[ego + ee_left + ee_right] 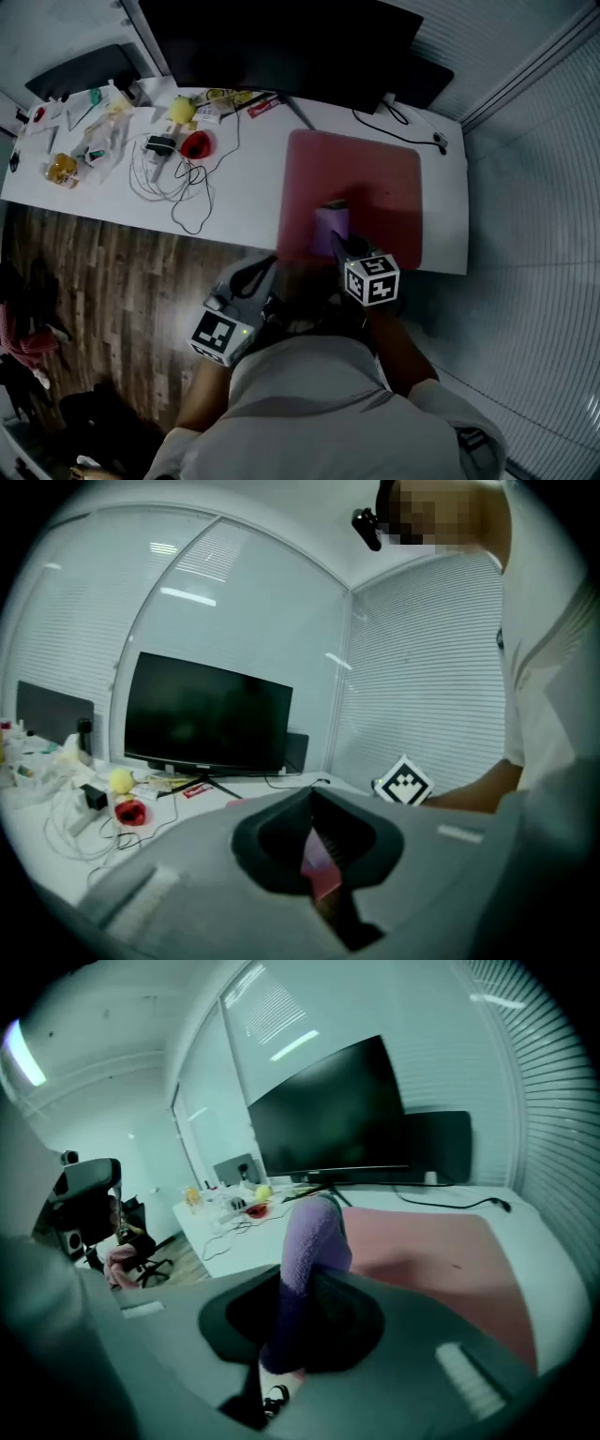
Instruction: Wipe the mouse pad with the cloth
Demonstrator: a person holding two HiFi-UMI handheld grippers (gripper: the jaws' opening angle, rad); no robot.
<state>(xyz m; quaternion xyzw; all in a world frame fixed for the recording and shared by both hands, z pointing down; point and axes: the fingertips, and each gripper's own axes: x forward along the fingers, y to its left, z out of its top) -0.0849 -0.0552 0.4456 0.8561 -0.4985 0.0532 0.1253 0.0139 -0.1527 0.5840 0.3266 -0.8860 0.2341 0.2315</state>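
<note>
The pink mouse pad lies on the white desk in front of the monitor. My right gripper is shut on a purple cloth, which rests on the pad's near edge. In the right gripper view the cloth stands up between the jaws, with the pad stretching beyond it. My left gripper hovers off the desk's front edge, left of the pad; its jaws look closed together with nothing in them. The left gripper view shows a strip of the pad past the jaws.
A black monitor stands at the desk's back. Left of the pad lie tangled white cables, a red item, a yellow ball and several small things. A black cable runs behind the pad. Wooden floor lies below.
</note>
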